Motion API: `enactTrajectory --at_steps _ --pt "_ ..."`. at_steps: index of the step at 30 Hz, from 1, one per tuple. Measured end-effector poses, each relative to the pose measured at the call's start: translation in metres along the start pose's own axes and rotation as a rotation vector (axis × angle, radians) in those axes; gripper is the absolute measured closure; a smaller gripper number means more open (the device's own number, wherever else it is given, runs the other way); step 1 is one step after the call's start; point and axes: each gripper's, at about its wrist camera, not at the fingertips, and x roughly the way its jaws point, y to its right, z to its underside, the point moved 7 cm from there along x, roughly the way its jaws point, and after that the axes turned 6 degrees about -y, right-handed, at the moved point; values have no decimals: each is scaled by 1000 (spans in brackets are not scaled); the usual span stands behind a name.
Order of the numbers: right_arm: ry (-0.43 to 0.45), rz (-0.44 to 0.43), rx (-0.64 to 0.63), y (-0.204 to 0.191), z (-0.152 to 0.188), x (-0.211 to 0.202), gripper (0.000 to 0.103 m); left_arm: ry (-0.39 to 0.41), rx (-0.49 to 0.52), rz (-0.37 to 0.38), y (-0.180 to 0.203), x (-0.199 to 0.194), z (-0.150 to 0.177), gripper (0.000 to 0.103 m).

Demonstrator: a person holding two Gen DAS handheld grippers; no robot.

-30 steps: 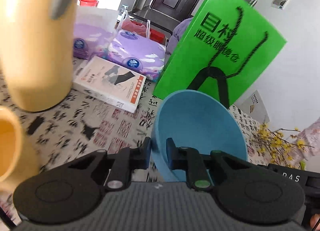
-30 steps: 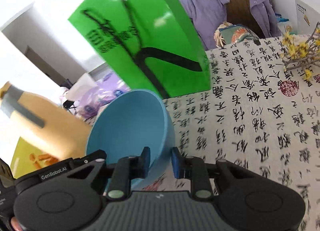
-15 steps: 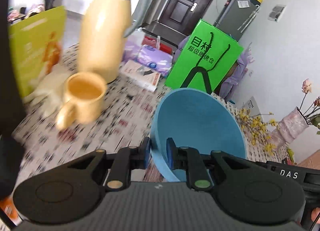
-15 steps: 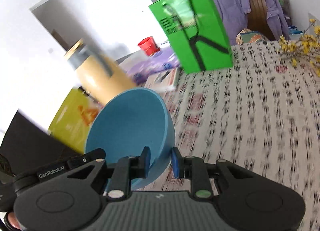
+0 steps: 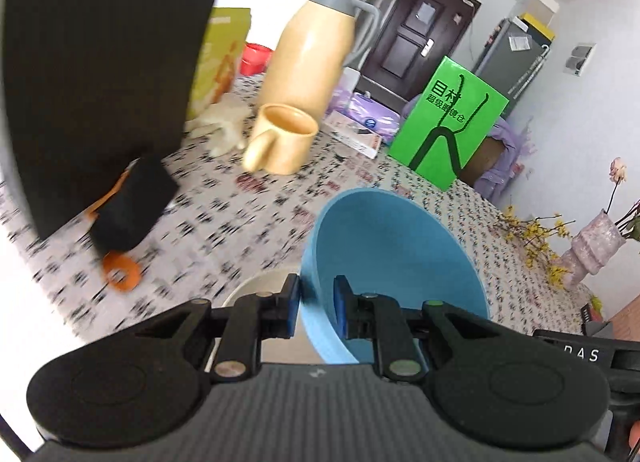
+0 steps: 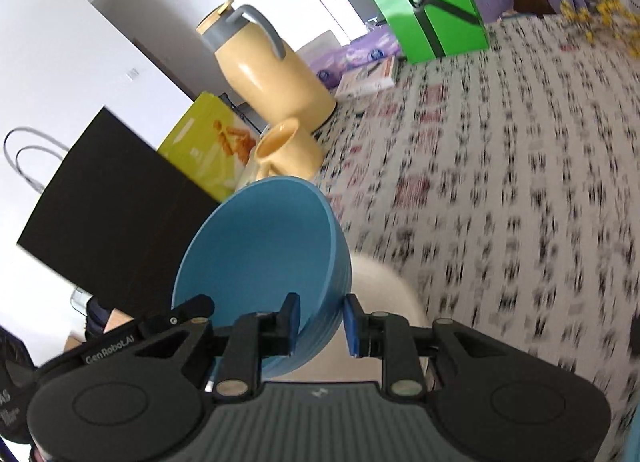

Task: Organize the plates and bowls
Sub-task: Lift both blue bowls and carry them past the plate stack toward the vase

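We are holding one blue bowl [image 5: 394,258] between our two claws, above the counter [image 5: 240,222] with its cloth printed in black and red characters. Our left claw [image 5: 316,308] is clamped on the bowl's rim at the bowl's seven o'clock in the left wrist view, one blue pad inside the wall and one outside. Our right claw [image 6: 320,322] is pinching the opposite rim, at the bowl's five o'clock in the right wrist view, again with the wall between its pads. The bowl is tilting, its hollow facing each camera, and it is hanging clear of the cloth.

Just under the bowl a pale, cream-coloured dish [image 6: 384,290] is lying on the counter; it is blurred, so we cannot tell whether it is a plate or a bowl, nor whether the blue bowl is touching it.

In the left wrist view, a yellow mug [image 5: 282,138] is standing at eleven o'clock from the bowl, just in front of a tall yellow jug [image 5: 312,50] with a grey handle. A green paper bag [image 5: 450,128] is standing upright at one o'clock, well apart. A black bag [image 5: 100,74] is filling the ten o'clock side, with an orange ring [image 5: 120,272] lying below it. A vase [image 5: 590,248] is standing at three o'clock.
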Motion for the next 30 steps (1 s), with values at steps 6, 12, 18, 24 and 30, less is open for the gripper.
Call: enactTrajectory --at_steps 6,12,18,24,30 --pt "56 -9 -31 -5 54 -12 80 78 -19 -5 -14 -34 45 85" --pt "135 -18 -38 -5 79 -28 80 93 -28 -9 -15 -44 64 85" --pt "174 14 -62 -2 85 -39 80 113 10 -13 0 -47 72 85" --pt "190 32 -21 20 89 -54 80 87 36 24 21 -42 80 85" --pt "285 78 26 55 95 -99 79 77 114 106 78 -36 90 84"
